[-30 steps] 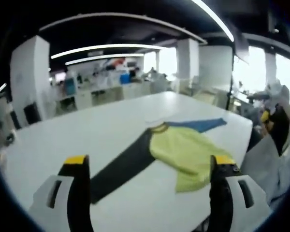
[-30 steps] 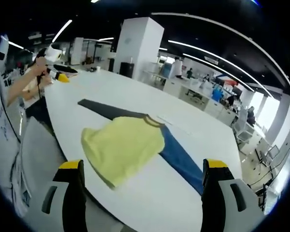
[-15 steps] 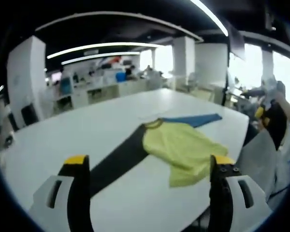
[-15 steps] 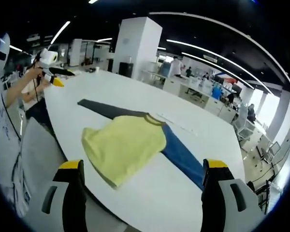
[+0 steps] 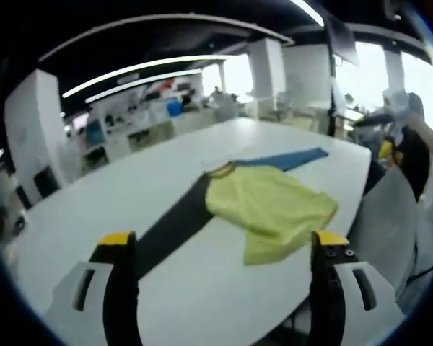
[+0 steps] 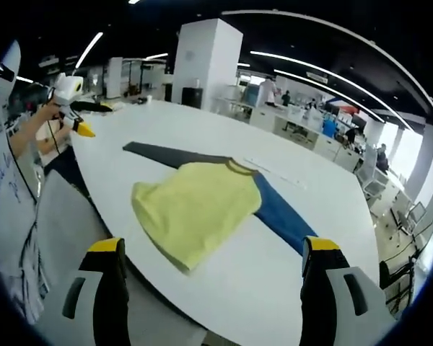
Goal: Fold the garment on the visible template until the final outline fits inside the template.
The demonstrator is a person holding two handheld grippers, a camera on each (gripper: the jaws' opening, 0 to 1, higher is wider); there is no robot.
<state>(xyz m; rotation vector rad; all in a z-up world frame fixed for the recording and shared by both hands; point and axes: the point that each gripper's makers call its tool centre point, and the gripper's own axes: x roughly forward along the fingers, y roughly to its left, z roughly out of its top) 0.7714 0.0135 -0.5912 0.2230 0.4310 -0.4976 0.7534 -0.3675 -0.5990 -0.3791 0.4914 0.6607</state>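
Left hand-held gripper [image 5: 222, 249]: jaws spread wide at the bottom of the left gripper view, nothing between them, held off above the near worktop.

Right hand-held gripper [image 6: 213, 252]: jaws likewise spread and empty at the bottom of the right gripper view, poised over the near edge of the worktop.

Garment [image 6: 198, 202]: spread flat on the white worktop [image 6: 202, 137], yellow body at centre frame, one dark sleeve [image 6: 166, 153] running to the upper left, one blue sleeve [image 6: 278, 214] running to the lower right, ribbed collar on the far side.

Same garment, left gripper view [image 5: 270, 205]: yellow body right of centre, dark sleeve [image 5: 169, 227] reaching to the lower left toward the jaws, blue sleeve [image 5: 285, 158] to the upper right.

Handling: thin knit cloth, judged light, limp and apt to drag or bunch; best pinched at sleeve ends or hem corners, lifted only slightly.

Hem: lower corner of the yellow body lying close to the worktop's near edge in the right gripper view; slipping over looks possible.

Template: no outline made out on the worktop in either view.

Open room: broad bare worktop beyond and beside the garment.

Surroundings: a person's hand [image 6: 47, 115] with a tool at upper left of the right gripper view, well apart from the garment.
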